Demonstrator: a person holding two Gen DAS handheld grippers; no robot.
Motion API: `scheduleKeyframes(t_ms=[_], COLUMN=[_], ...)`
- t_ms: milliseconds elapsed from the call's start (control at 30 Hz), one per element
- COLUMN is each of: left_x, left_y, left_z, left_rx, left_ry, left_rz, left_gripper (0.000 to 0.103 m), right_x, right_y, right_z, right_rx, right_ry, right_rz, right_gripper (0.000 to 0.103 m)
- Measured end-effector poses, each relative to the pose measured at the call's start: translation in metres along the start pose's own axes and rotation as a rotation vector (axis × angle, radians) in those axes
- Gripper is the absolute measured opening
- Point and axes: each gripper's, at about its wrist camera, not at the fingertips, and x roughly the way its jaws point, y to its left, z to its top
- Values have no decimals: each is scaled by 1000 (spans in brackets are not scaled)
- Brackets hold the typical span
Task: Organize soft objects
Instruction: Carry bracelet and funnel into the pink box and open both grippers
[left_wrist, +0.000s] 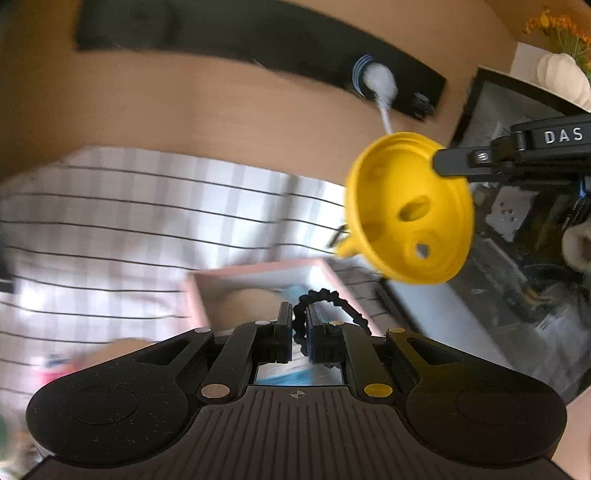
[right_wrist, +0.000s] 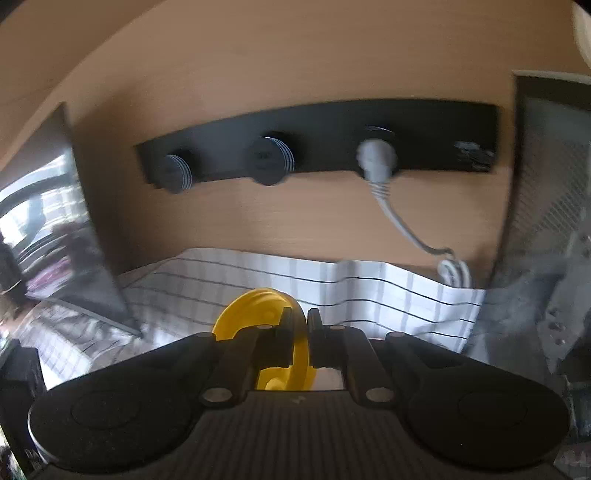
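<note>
My left gripper (left_wrist: 298, 314) is shut on a black beaded ring (left_wrist: 327, 295), which loops out to the right of the fingers. Just beyond it a pink-rimmed box (left_wrist: 258, 268) lies on a white cloth with dark stripes (left_wrist: 147, 221); blurred tan and blue things lie inside it. At the upper right my right gripper (left_wrist: 439, 162) holds a yellow cup-shaped piece with holes (left_wrist: 406, 214) by its rim, above the cloth. In the right wrist view the right gripper (right_wrist: 301, 325) is shut on that yellow piece (right_wrist: 251, 314), whose rim stands edge-on between the fingers.
A black socket strip (right_wrist: 314, 140) is fixed to the tan wall behind, with a white plug (right_wrist: 376, 158) and its cable hanging down to the cloth (right_wrist: 369, 291). Dark framed panels stand at the right (right_wrist: 546, 184) and left (right_wrist: 74, 240). A white pumpkin ornament (left_wrist: 565, 74) sits at the top right.
</note>
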Motion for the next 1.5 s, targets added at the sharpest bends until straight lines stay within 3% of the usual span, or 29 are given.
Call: scheduleKeyframes(t_ms=[67, 133, 233, 433, 567, 633, 733, 867, 1033, 1200, 1300, 1433, 1500], left_x=[28, 60, 72, 27, -13, -26, -46, -73, -103, -121, -126, -134, -136], left_y=[0, 3, 8, 21, 24, 25, 42, 77, 109, 131, 133, 136, 138], left_z=[-3, -9, -23, -36, -56, -66, -94, -124, -141, -143, -141, -139, -137], left_rx=[-57, -114, -131, -149, -127, -113, -147, -297, -426, -478, -455, -443, -446], left_ry=[33, 135, 101, 24, 31, 66, 105, 116, 98, 71, 52, 27, 4], left_rz=[-60, -55, 13, -6, -18, 15, 125, 253, 415, 502, 515, 538, 544], left_gripper=[10, 16, 17, 17, 17, 17, 17, 17, 17, 17, 17, 17, 17], right_x=[10, 23, 42, 92, 140, 155, 157, 158, 162, 150, 137, 118, 107], right_y=[-9, -18, -28, -42, -44, -45, -43, -35, -34, -30, -26, -18, -14], right_z=[-3, -7, -15, -54, -93, -108, -119, -130, -147, -144, -137, -132, -130], right_rx=[19, 51, 85, 109, 92, 72, 28, -23, -41, -50, -33, -33, -48], right_ry=[-3, 11, 44, 172, 299, 333, 317, 311, 369, 329, 293, 257, 219], right_rz=[-37, -53, -56, -62, -111, -114, -132, -169, -233, -276, -245, -202, -208], right_gripper=[7, 7, 8, 8, 8, 8, 8, 8, 8, 9, 10, 38, 41])
